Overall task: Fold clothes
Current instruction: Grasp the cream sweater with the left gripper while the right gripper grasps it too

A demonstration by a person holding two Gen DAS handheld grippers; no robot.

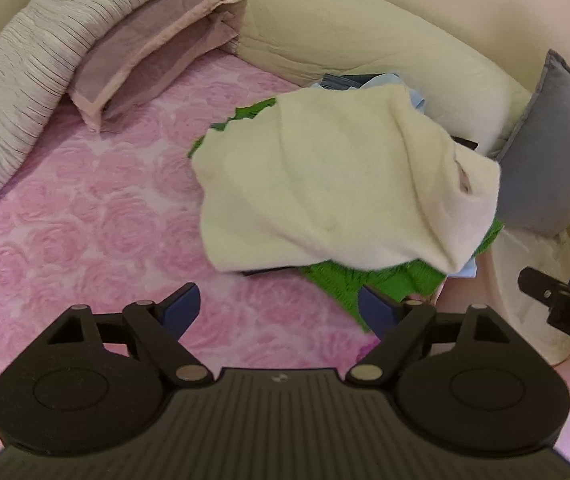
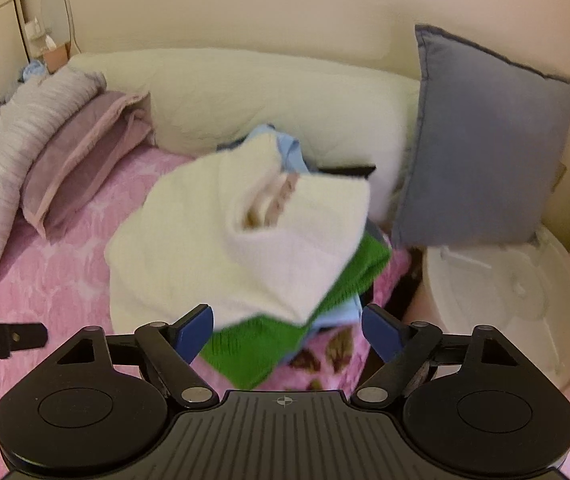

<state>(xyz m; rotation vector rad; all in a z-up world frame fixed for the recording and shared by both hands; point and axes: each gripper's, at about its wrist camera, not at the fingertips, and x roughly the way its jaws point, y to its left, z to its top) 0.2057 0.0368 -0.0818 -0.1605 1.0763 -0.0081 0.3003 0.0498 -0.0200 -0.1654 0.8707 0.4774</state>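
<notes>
A cream fleece garment lies folded on top of a pile of clothes on the pink rose-patterned bed. Under it lie a green knit piece and a light blue piece. My left gripper is open and empty, just in front of the pile's near edge. My right gripper is open and empty, its fingers either side of the green piece's near corner, above it. The cream garment looks blurred in the right wrist view. The right gripper's tip shows at the left wrist view's right edge.
A grey-blue cushion stands at the right beside a white round object. A long cream bolster runs along the wall. A mauve pillow and striped grey bedding lie at the left.
</notes>
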